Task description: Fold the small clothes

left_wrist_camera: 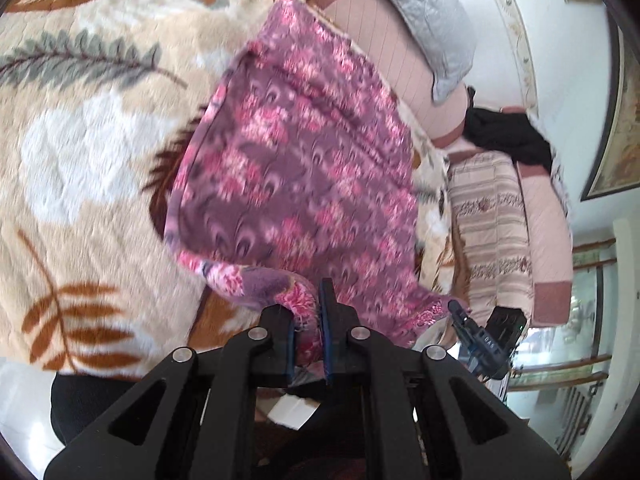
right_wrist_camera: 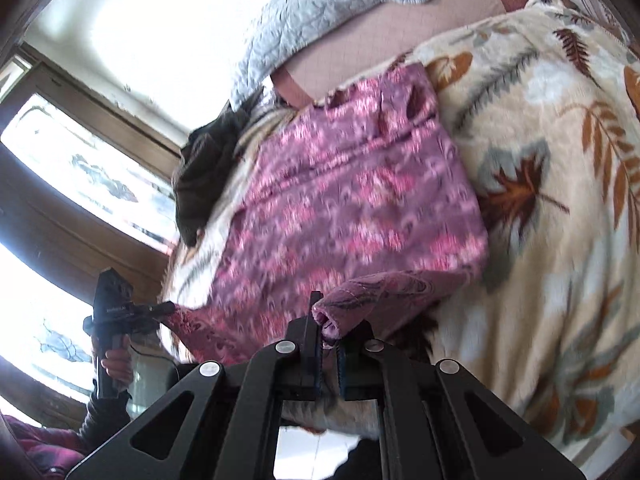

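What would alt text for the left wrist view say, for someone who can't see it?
The left tool pinches a corner of a pink-and-purple floral garment, which lies on a cream leaf-patterned blanket. The right tool grips the neighbouring corner at the lower right.

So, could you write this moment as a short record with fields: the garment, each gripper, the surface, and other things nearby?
garment: pink-purple floral cloth, near edge lifted, far part on the blanket
left gripper: shut on a near corner of the cloth
right gripper: shut on the other near corner
surface: cream leaf-print blanket
nearby: grey quilted pillow, black cloth past the blanket
fold: not yet made
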The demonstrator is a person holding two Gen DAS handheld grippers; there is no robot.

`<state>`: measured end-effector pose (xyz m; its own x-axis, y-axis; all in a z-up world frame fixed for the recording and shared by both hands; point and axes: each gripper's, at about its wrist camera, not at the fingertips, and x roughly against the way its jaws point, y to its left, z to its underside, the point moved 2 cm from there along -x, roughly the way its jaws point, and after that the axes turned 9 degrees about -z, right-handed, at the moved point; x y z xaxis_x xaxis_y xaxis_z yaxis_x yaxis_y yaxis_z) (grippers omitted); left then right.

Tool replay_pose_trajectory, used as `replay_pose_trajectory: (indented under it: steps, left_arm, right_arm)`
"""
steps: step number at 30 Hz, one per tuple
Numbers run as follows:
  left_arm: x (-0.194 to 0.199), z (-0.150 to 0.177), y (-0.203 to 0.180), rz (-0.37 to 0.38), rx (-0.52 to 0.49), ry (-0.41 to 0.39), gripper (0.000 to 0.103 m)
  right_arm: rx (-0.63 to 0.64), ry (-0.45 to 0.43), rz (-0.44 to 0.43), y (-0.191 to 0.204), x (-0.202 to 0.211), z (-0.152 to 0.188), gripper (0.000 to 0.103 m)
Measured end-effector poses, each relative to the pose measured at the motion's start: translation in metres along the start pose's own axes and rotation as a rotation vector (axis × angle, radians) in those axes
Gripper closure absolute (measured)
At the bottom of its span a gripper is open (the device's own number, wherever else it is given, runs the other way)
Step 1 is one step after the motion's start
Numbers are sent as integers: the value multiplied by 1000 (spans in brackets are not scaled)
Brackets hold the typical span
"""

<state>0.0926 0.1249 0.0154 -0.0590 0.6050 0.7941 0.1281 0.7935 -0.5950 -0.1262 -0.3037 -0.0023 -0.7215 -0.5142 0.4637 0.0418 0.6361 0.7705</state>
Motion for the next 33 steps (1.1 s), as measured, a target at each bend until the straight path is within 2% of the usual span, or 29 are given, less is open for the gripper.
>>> replay_pose_trajectory:
  steps: [6, 13, 19, 26, 33]
  left_arm:
    - [4, -35, -4, 16, 26, -54, 95]
    - [-2, -81, -6, 15, 81, -117, 95]
    - [-16, -121, -11, 43, 111, -163, 95]
    - [-30, -173, -22, 74, 105, -218, 95]
    - [-46, -239, -34, 46, 90, -271, 95]
  right_arm:
    - [-4, -85, 4, -6, -8, -35, 98]
    - [-12, -132, 16, -14, -29, -77, 98]
    - [-23, -168, 22, -24, -51, -115, 98]
    - [-28, -201, 36, -40, -81, -162, 98]
    - [-67, -265, 49, -65, -108, -220, 98]
